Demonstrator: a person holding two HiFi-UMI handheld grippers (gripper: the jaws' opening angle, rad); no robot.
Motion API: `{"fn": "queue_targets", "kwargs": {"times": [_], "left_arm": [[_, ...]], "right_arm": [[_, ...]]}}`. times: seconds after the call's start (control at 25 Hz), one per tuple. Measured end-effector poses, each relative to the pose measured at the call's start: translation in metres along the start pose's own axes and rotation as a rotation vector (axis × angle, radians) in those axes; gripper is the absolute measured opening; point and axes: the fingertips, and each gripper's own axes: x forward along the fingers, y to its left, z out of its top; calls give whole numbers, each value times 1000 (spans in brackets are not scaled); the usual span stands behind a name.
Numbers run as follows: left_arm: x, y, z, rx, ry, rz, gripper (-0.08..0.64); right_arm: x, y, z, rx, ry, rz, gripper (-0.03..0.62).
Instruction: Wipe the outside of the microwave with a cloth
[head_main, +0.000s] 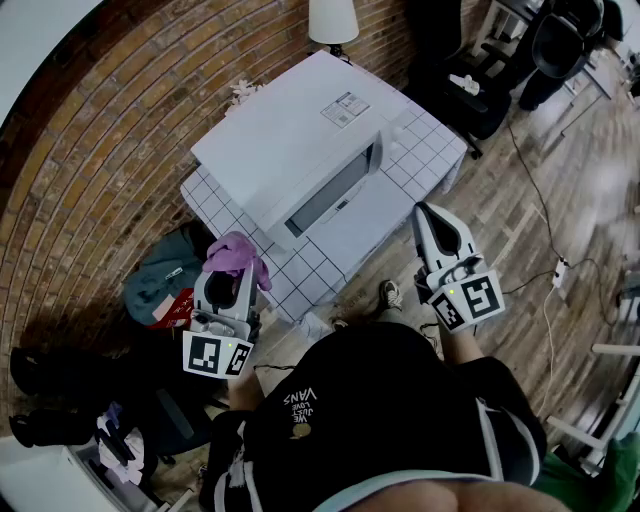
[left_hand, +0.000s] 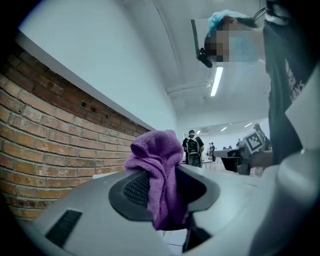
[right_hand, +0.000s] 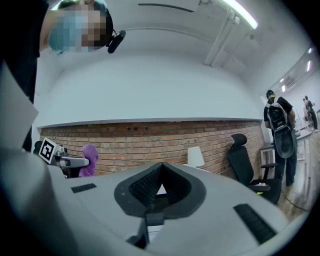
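Down at the near-left corner of the white tiled table (head_main: 425, 150), the left gripper (head_main: 229, 283) is clamped on a bunched purple cloth (head_main: 237, 255), with the fabric bulging out past its tips. It hangs just off the table's edge, near the white microwave (head_main: 300, 140) but apart from it. The microwave sits on the table by the brick wall (head_main: 110, 120), its window side towards the person. Over on the other side, the right gripper (head_main: 424, 212) has its jaws pressed together with nothing between them, hovering by the table's near-right edge. A white lamp (head_main: 333, 20) stands behind the microwave. A grey backpack (head_main: 160, 280) lies on the floor left of the table.
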Motion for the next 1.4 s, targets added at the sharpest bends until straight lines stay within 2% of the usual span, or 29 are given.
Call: {"fn": "queue_targets", "kwargs": {"times": [0.56, 0.72, 0.96, 1.2, 1.4], "left_arm": [[-6, 3, -10, -18, 9, -33, 141], [-5, 13, -15, -8, 27, -14, 141], [9, 43, -14, 103, 87, 36, 141], [38, 88, -18, 228, 225, 132, 141], [65, 134, -25, 254, 321, 212, 141]], "right_arm": [[-8, 9, -3, 34, -11, -22, 3], [-5, 11, -8, 42, -1, -6, 3], [19, 0, -15, 62, 9, 42, 3], [63, -20, -20, 94, 24, 129, 3], [98, -48, -20, 106, 40, 176, 3]]}}
